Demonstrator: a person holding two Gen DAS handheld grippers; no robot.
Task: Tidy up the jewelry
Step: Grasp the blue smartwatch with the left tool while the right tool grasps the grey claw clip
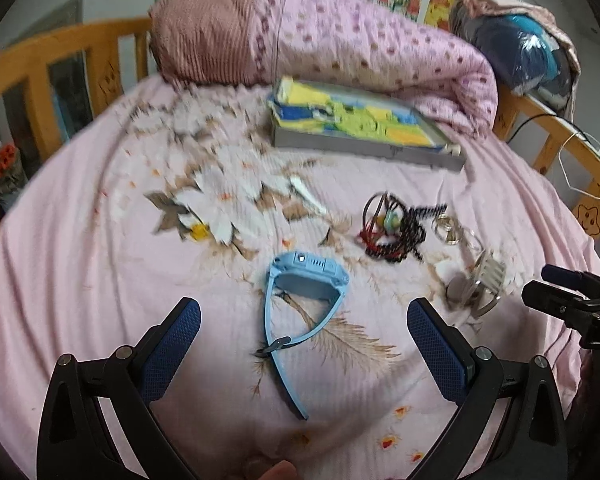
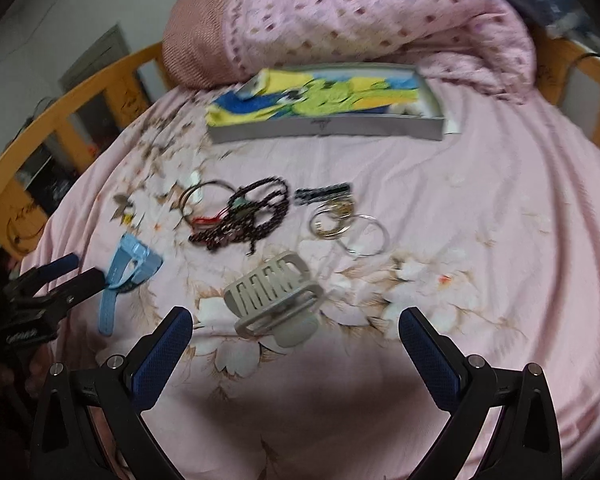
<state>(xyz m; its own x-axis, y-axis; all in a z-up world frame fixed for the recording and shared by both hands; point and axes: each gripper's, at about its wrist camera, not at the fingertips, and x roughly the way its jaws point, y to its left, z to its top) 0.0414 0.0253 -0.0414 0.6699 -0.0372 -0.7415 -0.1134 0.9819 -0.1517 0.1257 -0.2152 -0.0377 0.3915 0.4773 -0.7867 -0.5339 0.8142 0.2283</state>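
A light blue watch (image 1: 304, 284) lies on the pink bed sheet just ahead of my open, empty left gripper (image 1: 304, 320); it also shows in the right wrist view (image 2: 134, 266). A beige hair claw (image 2: 274, 296) lies in front of my open, empty right gripper (image 2: 296, 332). Behind it lie dark bead strings (image 2: 244, 216), metal rings (image 2: 332, 220) and a thin bangle (image 2: 366, 236). A grey box (image 2: 328, 130) with a yellow, blue and green cloth lining sits further back, also seen in the left wrist view (image 1: 364, 148).
A rolled pink quilt (image 1: 340, 36) lies behind the box. Wooden bed rails (image 1: 60, 56) run along the left and right (image 1: 572, 160) edges. The right gripper's body (image 1: 580, 304) shows at the right of the left wrist view.
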